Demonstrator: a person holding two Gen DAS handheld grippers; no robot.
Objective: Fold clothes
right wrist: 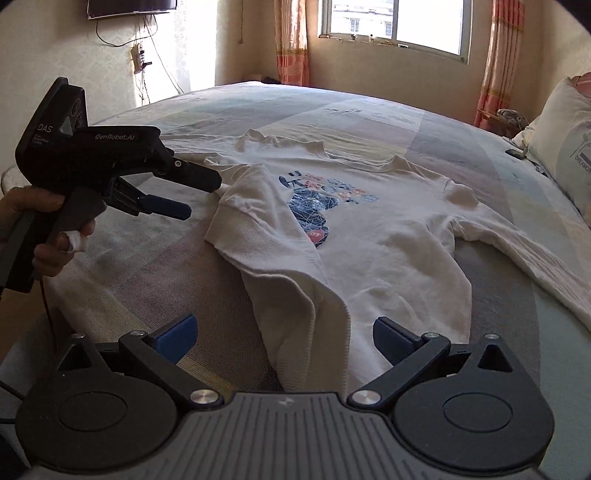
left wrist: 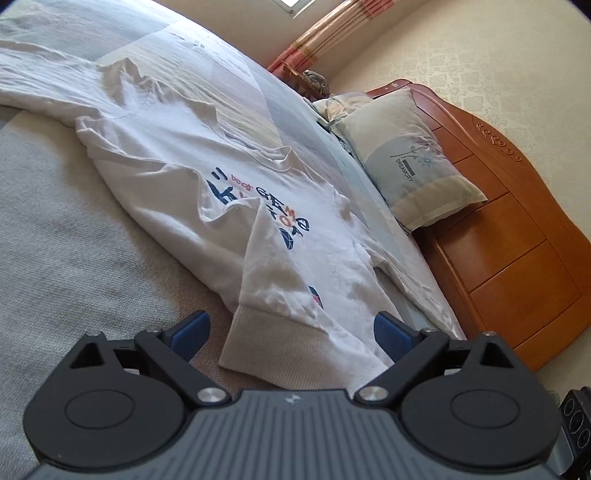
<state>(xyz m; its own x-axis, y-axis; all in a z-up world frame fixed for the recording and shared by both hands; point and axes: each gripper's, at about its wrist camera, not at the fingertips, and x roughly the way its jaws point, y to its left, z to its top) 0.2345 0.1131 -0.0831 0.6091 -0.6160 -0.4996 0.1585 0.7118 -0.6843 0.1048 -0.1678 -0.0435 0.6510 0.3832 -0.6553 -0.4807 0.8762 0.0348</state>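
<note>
Sunlit bedroom: a wide bed [right wrist: 369, 107] with a pale patchwork cover fills both views, with a window [right wrist: 395, 22] and orange-striped curtains [right wrist: 291, 40] across the top of the right wrist view. A wooden headboard [left wrist: 517, 236] and a pillow [left wrist: 410, 158] printed with a small flower sit at the right of the left wrist view.

I see the white sweatshirt [right wrist: 388, 236] lying front side up in the middle of the bed. Its chest print of dark blue and orange lettering [left wrist: 266, 201] is partly covered. One sleeve [left wrist: 266, 280] is folded across the body, its ribbed cuff [left wrist: 255, 332] resting near the bottom centre of the left wrist view. The other sleeve [right wrist: 524, 254] trails out toward the right edge of the right wrist view.

My left gripper [left wrist: 291, 332] has its blue-padded fingers spread wide, one on each side of the folded cuff, gripping nothing. In the right wrist view it appears at the left of the frame, held by a hand [right wrist: 44, 229], above the bed just beside the sweatshirt.

My right gripper [right wrist: 284, 339] is also spread wide at the bottom of its own view, its fingers set to either side of the sweatshirt's near edge, closed on nothing.
</note>
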